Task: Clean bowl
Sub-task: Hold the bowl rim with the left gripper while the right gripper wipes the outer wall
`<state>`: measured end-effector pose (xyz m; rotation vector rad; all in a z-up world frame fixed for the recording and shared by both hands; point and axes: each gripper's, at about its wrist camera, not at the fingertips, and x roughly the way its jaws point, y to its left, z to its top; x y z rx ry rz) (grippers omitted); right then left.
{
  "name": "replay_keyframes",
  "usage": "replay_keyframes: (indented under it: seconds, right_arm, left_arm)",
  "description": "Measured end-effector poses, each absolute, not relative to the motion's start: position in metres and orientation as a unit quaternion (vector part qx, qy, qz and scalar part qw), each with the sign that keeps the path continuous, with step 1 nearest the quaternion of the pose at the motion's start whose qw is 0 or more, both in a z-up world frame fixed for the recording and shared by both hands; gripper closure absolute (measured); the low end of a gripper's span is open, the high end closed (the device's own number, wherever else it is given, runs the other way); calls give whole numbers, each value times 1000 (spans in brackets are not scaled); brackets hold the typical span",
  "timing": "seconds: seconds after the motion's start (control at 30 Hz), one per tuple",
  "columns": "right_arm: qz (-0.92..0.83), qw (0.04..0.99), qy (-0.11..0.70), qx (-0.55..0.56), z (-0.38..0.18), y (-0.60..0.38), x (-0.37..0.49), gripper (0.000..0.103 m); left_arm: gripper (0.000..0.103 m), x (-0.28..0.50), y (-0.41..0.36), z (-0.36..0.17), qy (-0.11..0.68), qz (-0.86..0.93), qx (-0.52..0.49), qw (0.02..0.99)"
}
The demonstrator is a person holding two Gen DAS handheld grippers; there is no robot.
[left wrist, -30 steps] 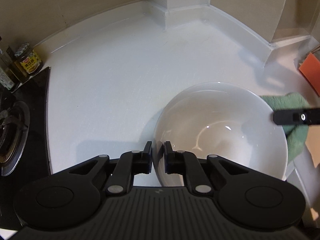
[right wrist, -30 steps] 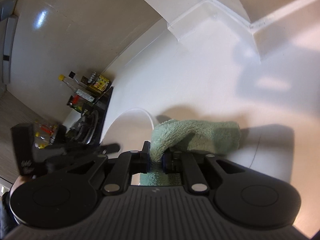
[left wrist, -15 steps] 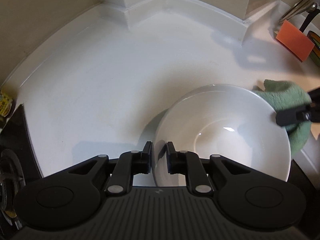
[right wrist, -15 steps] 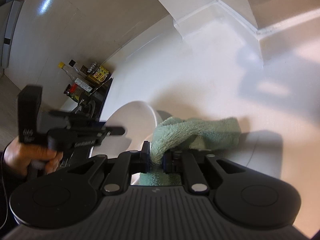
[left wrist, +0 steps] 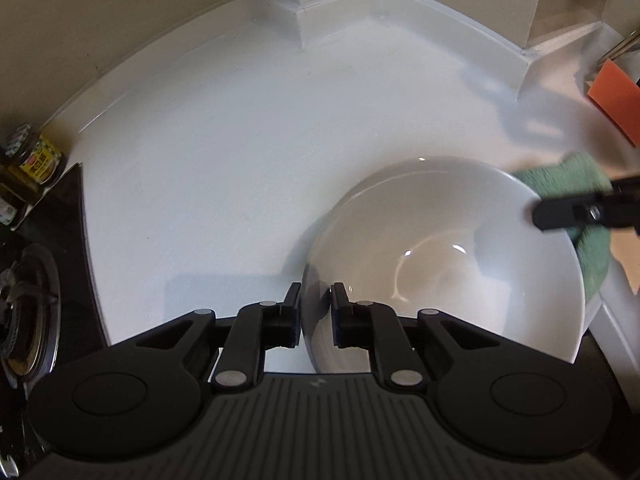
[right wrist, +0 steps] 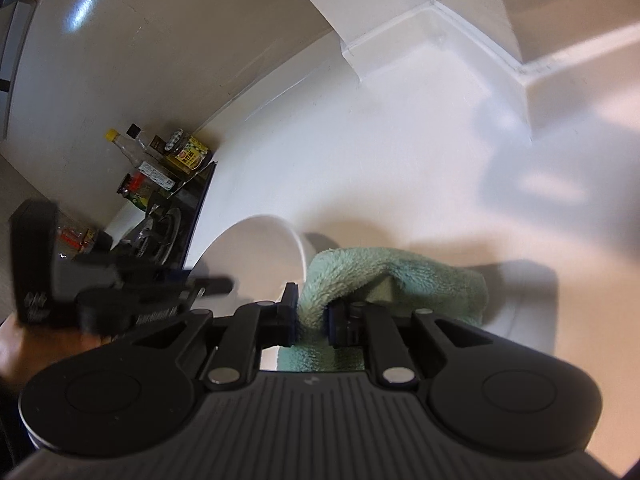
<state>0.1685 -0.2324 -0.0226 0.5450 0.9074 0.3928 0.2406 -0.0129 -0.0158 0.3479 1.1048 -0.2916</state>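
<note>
A white bowl (left wrist: pixel 440 256) is held tilted above the white counter; my left gripper (left wrist: pixel 316 312) is shut on its near rim. It also shows in the right wrist view (right wrist: pixel 260 256). My right gripper (right wrist: pixel 312 316) is shut on a green cloth (right wrist: pixel 392 276), pressed against the bowl's outer far side. In the left wrist view the cloth (left wrist: pixel 568 180) shows behind the bowl's right rim, with one black finger (left wrist: pixel 560 210) of the right gripper over the rim. The left gripper (right wrist: pixel 216 282) is seen blurred at left in the right wrist view.
A gas stove (left wrist: pixel 24 304) and sauce jars (left wrist: pixel 32 156) stand at the left edge of the counter (left wrist: pixel 240 152). An orange sponge (left wrist: pixel 616 96) lies at the far right. Bottles (right wrist: pixel 160 160) line the wall by the stove.
The bowl and left gripper have swung, so the view has panned back left and the stove is in sight again. The right gripper with the cloth has stayed on the bowl's rim.
</note>
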Motion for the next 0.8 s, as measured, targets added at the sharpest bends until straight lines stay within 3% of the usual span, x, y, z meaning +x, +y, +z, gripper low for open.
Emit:
replay_keyframes:
  seconds: [0.43, 0.8]
  right_arm:
    - [210, 843, 426, 253, -28, -228, 183, 91]
    - [188, 837, 417, 299, -30, -233, 137, 90]
  left_arm:
    - [86, 254, -12, -19, 527, -177, 198, 807]
    - [85, 259, -7, -18, 532, -165, 148, 817]
